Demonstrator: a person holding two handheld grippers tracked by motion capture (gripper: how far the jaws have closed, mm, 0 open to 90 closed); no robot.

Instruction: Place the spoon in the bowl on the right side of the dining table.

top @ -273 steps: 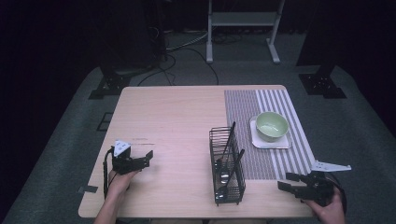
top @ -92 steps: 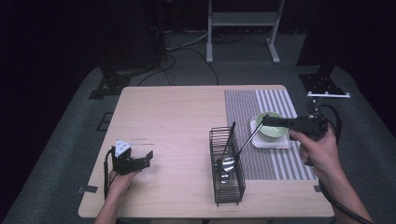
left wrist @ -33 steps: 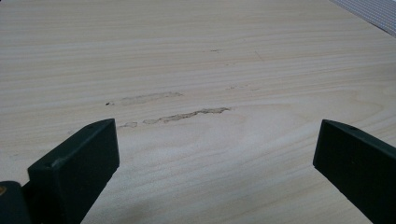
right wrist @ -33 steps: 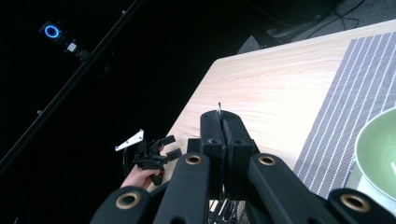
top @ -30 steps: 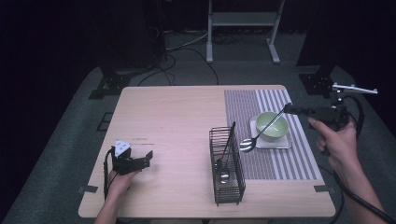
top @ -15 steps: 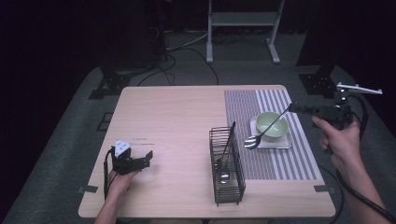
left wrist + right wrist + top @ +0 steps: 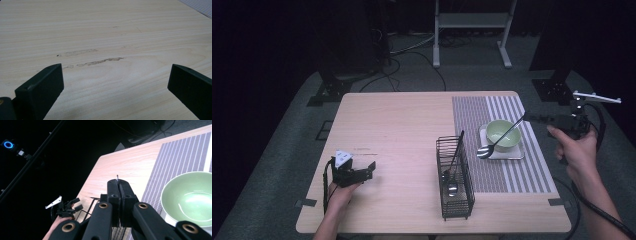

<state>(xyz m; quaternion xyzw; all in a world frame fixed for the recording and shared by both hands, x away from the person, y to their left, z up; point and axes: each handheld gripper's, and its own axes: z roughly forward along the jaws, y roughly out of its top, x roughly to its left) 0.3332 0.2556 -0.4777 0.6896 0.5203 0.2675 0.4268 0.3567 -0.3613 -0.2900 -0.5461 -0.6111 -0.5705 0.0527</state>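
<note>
R gripper [image 7: 532, 118] pinches long metal spoon [image 7: 498, 141] by handle tip, scoop hanging at 7 o'clock of pale green ceramic bowl [image 7: 503, 135]. Swing scoop over rim, lower slowly, w/o knocking bowl. L gripper [image 7: 362, 172] spread, idle on light wooden table [image 7: 402, 130].

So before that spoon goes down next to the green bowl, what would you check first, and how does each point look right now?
1. Grip on the spoon: right gripper is shut on the handle's end. Ok.
2. Spoon clear of the wire caddy: its head hangs over the white coaster edge, to the caddy's right. Ok.
3. Green bowl upright on its coaster, on the striped placemat. Ok.
4. Whether the spoon touches the bowl's rim: the handle crosses over it in the high view. Cannot tell.
5. Left gripper out of the way: open, resting far off on the bare table. Ok.
6. The second spoon is still in the caddy. Ok.
</note>
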